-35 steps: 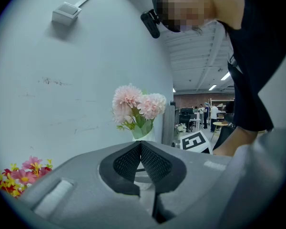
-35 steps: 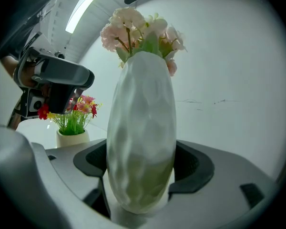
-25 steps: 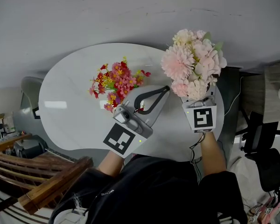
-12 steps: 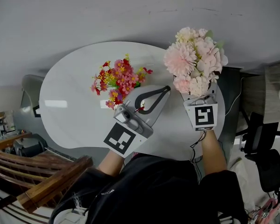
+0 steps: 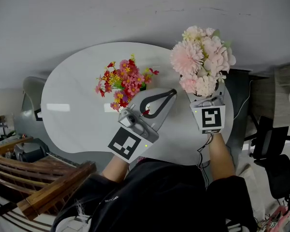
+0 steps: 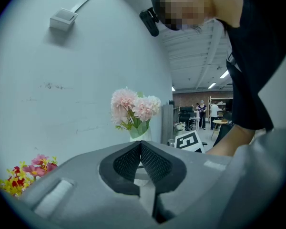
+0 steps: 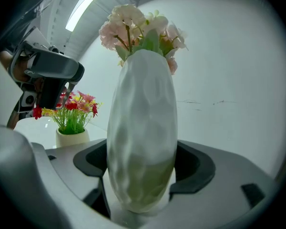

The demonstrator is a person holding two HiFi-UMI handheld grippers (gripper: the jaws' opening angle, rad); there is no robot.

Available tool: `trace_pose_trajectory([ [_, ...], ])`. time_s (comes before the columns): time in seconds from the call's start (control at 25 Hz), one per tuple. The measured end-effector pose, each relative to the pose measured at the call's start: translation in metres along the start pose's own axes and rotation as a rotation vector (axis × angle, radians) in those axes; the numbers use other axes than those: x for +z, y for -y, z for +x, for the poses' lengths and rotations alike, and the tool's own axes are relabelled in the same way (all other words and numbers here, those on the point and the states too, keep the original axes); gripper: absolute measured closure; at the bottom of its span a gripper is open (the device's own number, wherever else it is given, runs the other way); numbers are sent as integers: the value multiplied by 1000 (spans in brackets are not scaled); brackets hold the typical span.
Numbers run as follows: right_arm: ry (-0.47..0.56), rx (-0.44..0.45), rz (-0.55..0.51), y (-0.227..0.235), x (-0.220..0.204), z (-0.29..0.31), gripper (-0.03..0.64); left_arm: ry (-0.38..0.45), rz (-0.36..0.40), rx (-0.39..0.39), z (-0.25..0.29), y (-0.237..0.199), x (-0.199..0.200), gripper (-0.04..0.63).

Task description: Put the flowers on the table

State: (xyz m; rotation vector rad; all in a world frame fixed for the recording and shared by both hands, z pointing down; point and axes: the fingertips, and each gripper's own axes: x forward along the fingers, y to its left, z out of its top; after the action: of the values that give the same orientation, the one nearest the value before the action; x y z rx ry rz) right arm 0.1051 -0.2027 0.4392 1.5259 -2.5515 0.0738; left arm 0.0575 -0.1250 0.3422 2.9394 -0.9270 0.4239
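Our right tongs [image 7: 142, 175] stay clamped on the white vase [image 7: 142, 123] of pink flowers [image 5: 201, 59], which has edged toward 12 o'clock over the bench [image 5: 72, 91]. Our left tongs [image 6: 140, 144] are together, empty. Red flowers [image 5: 124, 79] already stand at 11 o'clock; set-down remains pending.

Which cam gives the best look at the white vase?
Right gripper view: the white vase fills the frame, clamped in the right tool. Head view: pink flowers cover nearly all of it. Left gripper view: small and distant, only its top shows.
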Motion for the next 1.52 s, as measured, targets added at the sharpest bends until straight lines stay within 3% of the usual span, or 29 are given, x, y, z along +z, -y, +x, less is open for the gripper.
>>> trace_pose_trajectory([
  [0.76,32,10,4,0,10,-6,232,0,-12,23,-12,4,1,591],
  [1.52,51,-47,-12,5,27,-25,218,29,-3,6,-20,13,10,591],
])
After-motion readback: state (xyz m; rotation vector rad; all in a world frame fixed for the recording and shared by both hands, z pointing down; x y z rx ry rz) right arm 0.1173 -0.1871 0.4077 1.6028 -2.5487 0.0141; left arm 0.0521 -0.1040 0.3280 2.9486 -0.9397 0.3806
